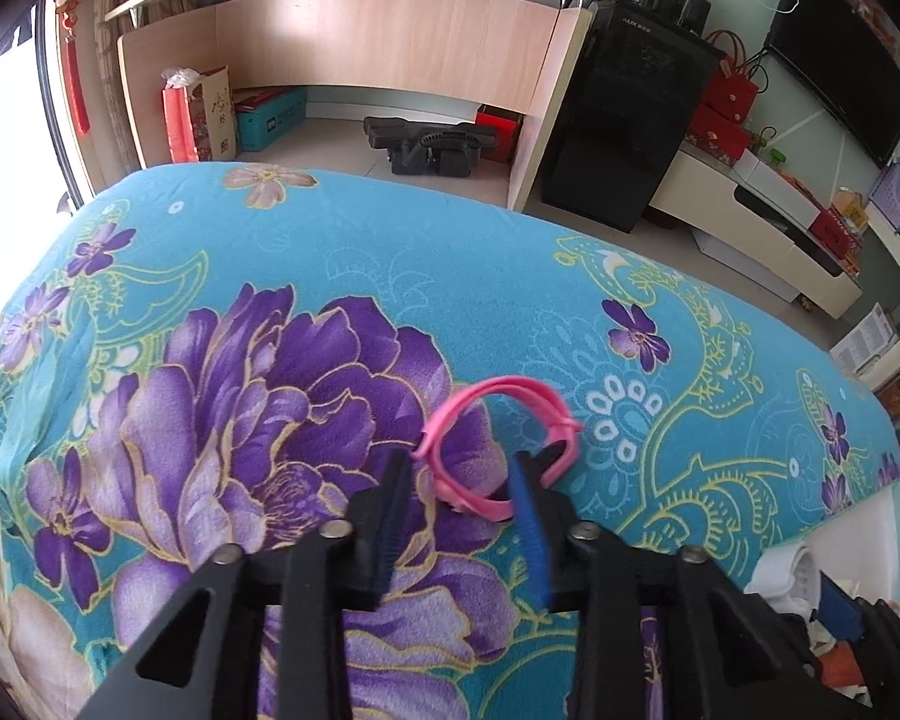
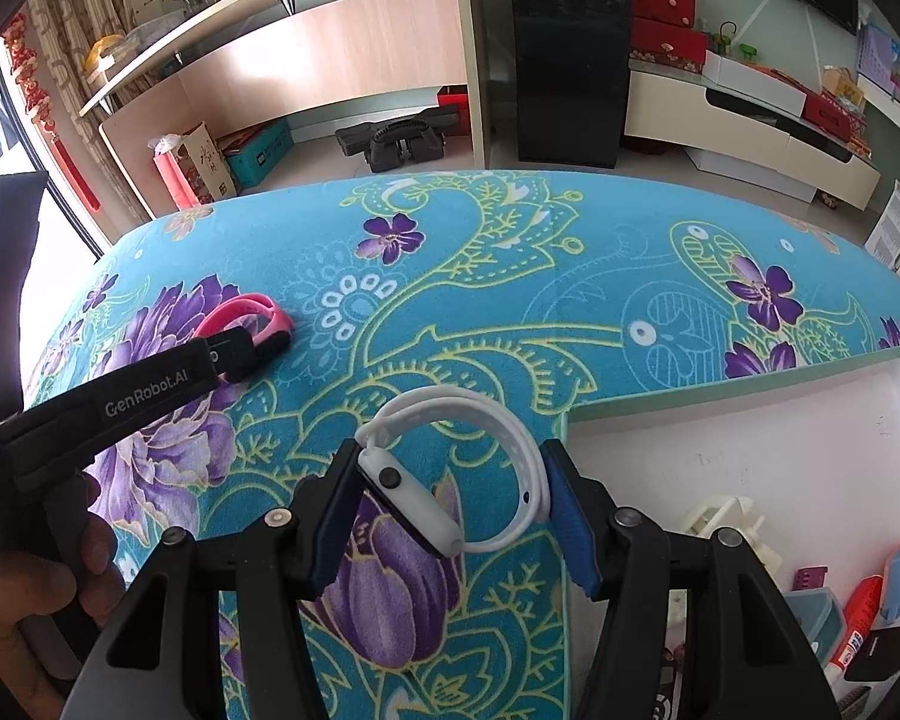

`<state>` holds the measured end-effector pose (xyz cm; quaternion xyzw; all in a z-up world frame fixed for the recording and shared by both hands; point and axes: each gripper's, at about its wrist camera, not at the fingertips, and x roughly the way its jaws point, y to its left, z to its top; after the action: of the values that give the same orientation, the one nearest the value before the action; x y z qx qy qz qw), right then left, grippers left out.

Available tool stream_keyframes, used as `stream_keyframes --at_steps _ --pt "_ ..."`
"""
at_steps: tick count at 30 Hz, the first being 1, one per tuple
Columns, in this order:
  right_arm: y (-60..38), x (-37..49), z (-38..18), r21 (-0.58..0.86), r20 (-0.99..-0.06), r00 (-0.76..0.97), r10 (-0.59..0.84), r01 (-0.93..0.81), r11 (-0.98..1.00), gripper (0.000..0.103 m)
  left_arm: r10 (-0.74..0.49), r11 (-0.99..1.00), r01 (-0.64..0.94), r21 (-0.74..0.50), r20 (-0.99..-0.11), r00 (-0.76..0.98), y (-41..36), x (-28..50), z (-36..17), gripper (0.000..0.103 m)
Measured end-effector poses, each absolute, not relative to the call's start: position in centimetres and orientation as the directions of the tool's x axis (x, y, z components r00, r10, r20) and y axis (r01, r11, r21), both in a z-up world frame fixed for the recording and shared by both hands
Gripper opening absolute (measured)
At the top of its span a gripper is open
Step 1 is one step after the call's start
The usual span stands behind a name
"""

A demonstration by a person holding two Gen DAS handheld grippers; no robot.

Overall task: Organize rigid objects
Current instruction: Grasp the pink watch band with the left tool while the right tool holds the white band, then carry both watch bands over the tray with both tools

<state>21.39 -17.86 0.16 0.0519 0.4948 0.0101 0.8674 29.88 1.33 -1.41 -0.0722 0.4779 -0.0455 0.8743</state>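
Note:
A pink wristband (image 1: 510,387) lies looped on the turquoise floral cloth (image 1: 390,276). My left gripper (image 1: 459,474) is shut on its near part, with the band pressed between the blue pads. The right wrist view shows the same left gripper (image 2: 264,348) at the left, clamped on the pink wristband (image 2: 246,306). A white smartwatch (image 2: 408,498) with a perforated white strap hangs between the fingers of my right gripper (image 2: 450,456), which is shut on it: one pad on the watch case, the other on the strap. It is held just above the cloth.
A shallow pale-green box (image 2: 720,399) with a white floor sits at the right, close beside the right gripper. It holds several small items, among them a white plastic piece (image 2: 726,516) and a red tube (image 2: 858,612). A person's hand (image 2: 30,600) grips the left handle. Furniture stands beyond the far edge.

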Motion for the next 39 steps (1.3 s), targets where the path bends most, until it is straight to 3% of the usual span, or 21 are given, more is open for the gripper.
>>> stream_keyframes --at_steps 4,7,8,11,12,27,39 --pt "-17.7 20.4 1.0 0.095 -0.853 0.519 0.065 0.031 0.995 0.06 -0.165 0.98 -0.002 -0.197 -0.828 0.536 1.9 29.4 -1.4 0.022" --pt "-17.9 20.2 1.1 0.096 -0.853 0.518 0.065 0.035 0.995 0.06 -0.173 0.981 0.02 -0.194 -0.818 0.548 1.9 29.1 -1.4 0.027" --pt "-18.0 20.2 1.0 0.097 -0.853 0.518 0.063 0.039 0.994 0.06 -0.178 0.981 0.031 -0.193 -0.819 0.546 1.9 29.0 -1.4 0.032" --pt "-18.4 20.3 1.0 0.101 -0.855 0.515 0.061 0.05 0.994 0.06 -0.179 0.981 0.035 -0.192 -0.816 0.55 1.6 29.1 -1.4 0.061" --pt "-18.6 20.4 1.0 0.103 -0.855 0.515 0.061 0.053 0.993 0.06 -0.181 0.98 0.035 -0.194 -0.814 0.552 1.5 29.2 -1.4 0.062" --pt "-20.1 20.8 0.6 0.11 -0.858 0.511 0.051 0.086 0.99 0.06 -0.135 0.991 0.073 -0.113 -0.833 0.537 -1.1 31.6 -3.1 0.07" --pt "-20.2 21.0 0.3 0.112 -0.864 0.5 0.055 0.085 0.99 0.06 -0.119 0.993 0.069 -0.097 -0.826 0.551 -1.4 32.2 -3.4 0.07"
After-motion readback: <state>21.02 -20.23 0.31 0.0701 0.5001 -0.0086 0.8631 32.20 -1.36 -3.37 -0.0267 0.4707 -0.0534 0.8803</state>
